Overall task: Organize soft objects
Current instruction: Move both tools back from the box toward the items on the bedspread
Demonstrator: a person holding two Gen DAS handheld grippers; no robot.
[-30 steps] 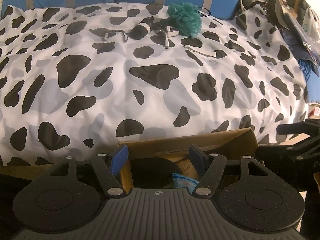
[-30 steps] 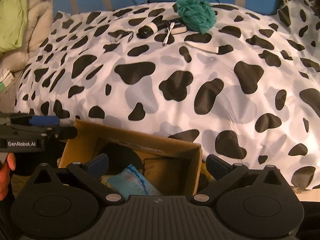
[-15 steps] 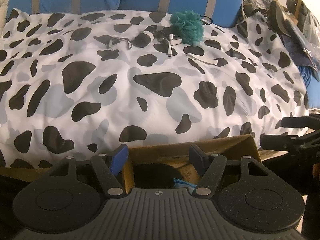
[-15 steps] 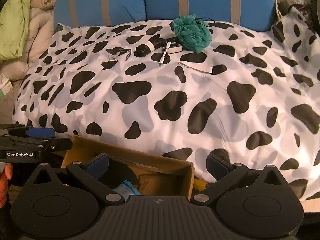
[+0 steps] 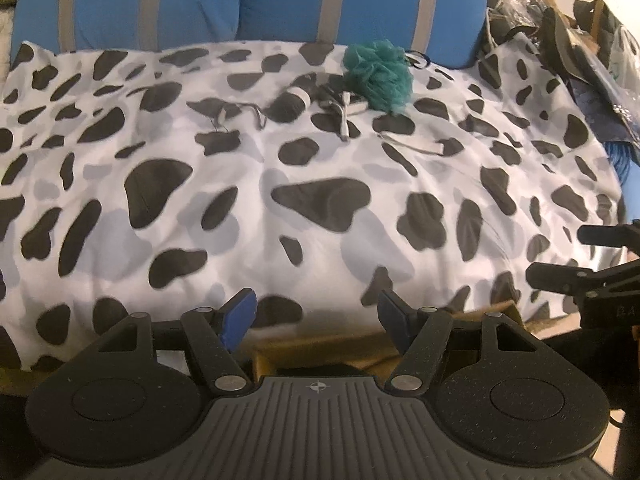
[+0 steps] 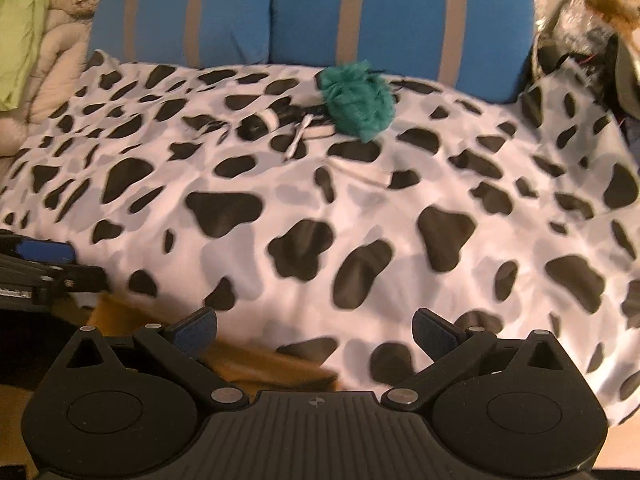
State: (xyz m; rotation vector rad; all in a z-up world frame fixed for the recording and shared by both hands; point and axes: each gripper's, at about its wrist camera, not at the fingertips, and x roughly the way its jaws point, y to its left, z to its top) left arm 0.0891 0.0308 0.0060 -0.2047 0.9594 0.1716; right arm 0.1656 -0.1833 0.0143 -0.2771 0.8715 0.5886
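A teal mesh pouf lies at the far side of the cow-print bedspread; it also shows in the right wrist view. Beside it lie a black rolled item, grey cords and a white strap. A brown cardboard box sits at the bed's near edge, mostly hidden under my grippers. My left gripper is open and empty above the box. My right gripper is open and empty, beside the box.
Blue pillows with grey stripes stand behind the bed. Clutter of bags and a stuffed toy is piled at the right. A beige and green blanket lies at the left. The right gripper shows at the edge of the left view.
Both grippers have risen and tilted up away from the box. The box has slid down out of most of both views and its contents no longer show. Jaws stay open.
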